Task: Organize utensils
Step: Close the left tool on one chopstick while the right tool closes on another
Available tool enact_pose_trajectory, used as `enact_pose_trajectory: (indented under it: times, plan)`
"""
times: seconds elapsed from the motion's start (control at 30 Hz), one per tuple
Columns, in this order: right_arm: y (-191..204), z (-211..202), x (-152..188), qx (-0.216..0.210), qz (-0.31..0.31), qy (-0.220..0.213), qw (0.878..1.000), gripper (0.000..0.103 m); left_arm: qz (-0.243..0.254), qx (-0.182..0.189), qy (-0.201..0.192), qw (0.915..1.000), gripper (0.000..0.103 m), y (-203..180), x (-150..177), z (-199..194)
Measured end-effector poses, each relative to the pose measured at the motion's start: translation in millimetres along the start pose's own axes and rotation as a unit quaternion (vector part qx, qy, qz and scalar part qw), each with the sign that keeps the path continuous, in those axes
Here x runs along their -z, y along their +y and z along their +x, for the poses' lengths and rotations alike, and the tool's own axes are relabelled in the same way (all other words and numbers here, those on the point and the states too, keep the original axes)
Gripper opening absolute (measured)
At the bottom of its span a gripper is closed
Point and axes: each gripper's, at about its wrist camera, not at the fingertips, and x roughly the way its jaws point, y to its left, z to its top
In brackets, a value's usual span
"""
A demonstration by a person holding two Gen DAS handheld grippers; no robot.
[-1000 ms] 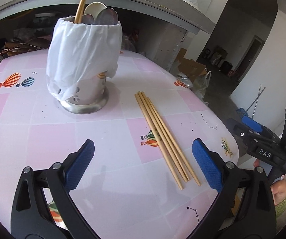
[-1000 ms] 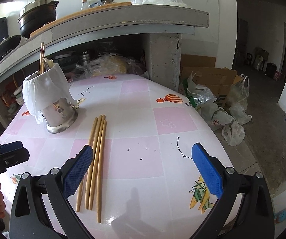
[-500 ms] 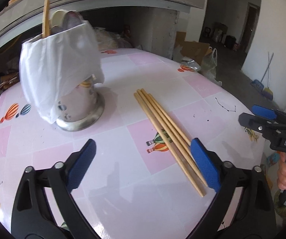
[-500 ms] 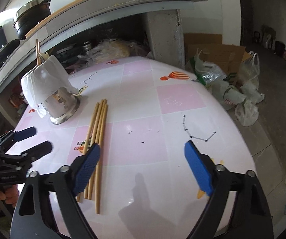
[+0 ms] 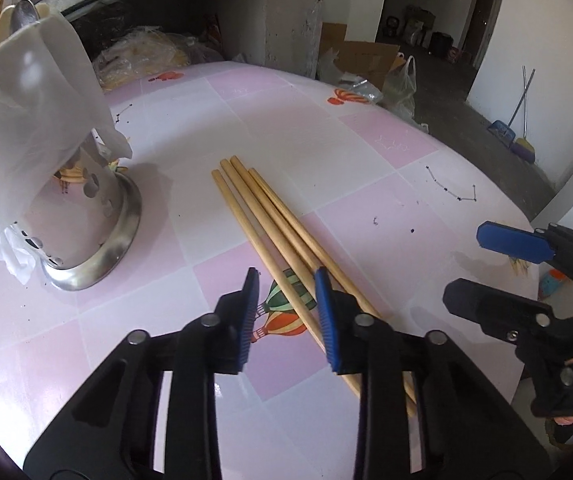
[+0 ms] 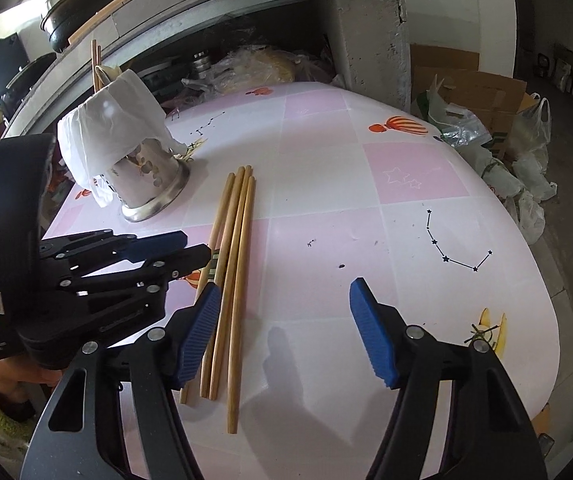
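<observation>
On the pink checked tabletop, four wooden chopsticks lie side by side near the bag-draped metal utensil holder.
Left gripper has just been narrowing its fingers around one chopstick, not yet pinching; right gripper has just been closing too, its fingers spread, nothing held.

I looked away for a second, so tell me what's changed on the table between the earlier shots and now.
The left gripper has come down over the chopsticks, its jaws just closing around one without yet gripping it. The right gripper has sunk too, its jaws closing partway on nothing. The chopsticks and the utensil holder stayed put.
</observation>
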Motion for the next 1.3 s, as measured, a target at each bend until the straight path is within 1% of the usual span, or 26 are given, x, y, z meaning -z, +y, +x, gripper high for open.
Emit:
enact_pose_trajectory:
  times: [0.07,0.13,0.23,0.3,0.4,0.57,0.63,0.7,0.87,1.0,1.17,1.3]
  plan:
    - [0.2,-0.1,0.4,0.0,0.001,0.001,1.0,0.065,0.001,0.001,0.008,1.0,0.019,-1.3,0.9,3.3]
    - [0.4,1.9,-0.2,0.001,0.0,0.004,1.0,0.064,-0.003,0.004,0.013,0.9999,0.019,-0.9,1.6,5.8]
    - [0.9,4.5,-0.2,-0.002,-0.003,0.01,1.0,0.058,-0.007,0.007,0.018,0.9998,0.019,-0.7,1.5,8.2]
    - [1.5,8.3,0.2,-0.009,-0.001,0.018,1.0,0.05,-0.008,0.007,0.023,0.9997,0.019,-0.3,2.0,10.5]
    - [2.7,14.5,2.1,-0.024,0.005,0.031,0.999,0.044,-0.011,0.007,0.023,0.9997,0.019,2.1,2.0,10.1]
    - [4.6,25.4,3.7,-0.049,0.015,0.049,0.997,0.037,-0.023,0.007,0.03,0.9993,0.019,9.6,4.4,12.1]
    - [5.1,30.1,3.4,-0.056,0.019,0.055,0.997,0.035,-0.03,0.01,0.03,0.999,0.019,12.7,5.4,11.8]
    - [5.7,33.7,2.8,-0.059,0.022,0.058,0.996,0.033,-0.035,0.013,0.03,0.9988,0.019,15.0,4.5,11.2]
    - [7.8,40.4,-1.1,-0.064,0.024,0.062,0.996,0.024,-0.026,0.001,0.031,0.9992,0.019,14.6,4.4,12.9]
    - [9.1,46.4,-4.6,-0.071,0.023,0.066,0.995,0.017,-0.04,0.0,0.033,0.9987,0.019,19.6,6.0,10.7]
    - [13.1,52.6,-6.5,-0.082,0.019,0.072,0.994,0.015,-0.048,-0.005,0.036,0.9982,0.015,24.9,9.8,7.5]
    - [15.2,59.7,-5.0,-0.076,0.018,0.085,0.993,0.012,-0.057,-0.007,0.038,0.9976,0.011,31.6,13.2,4.6]
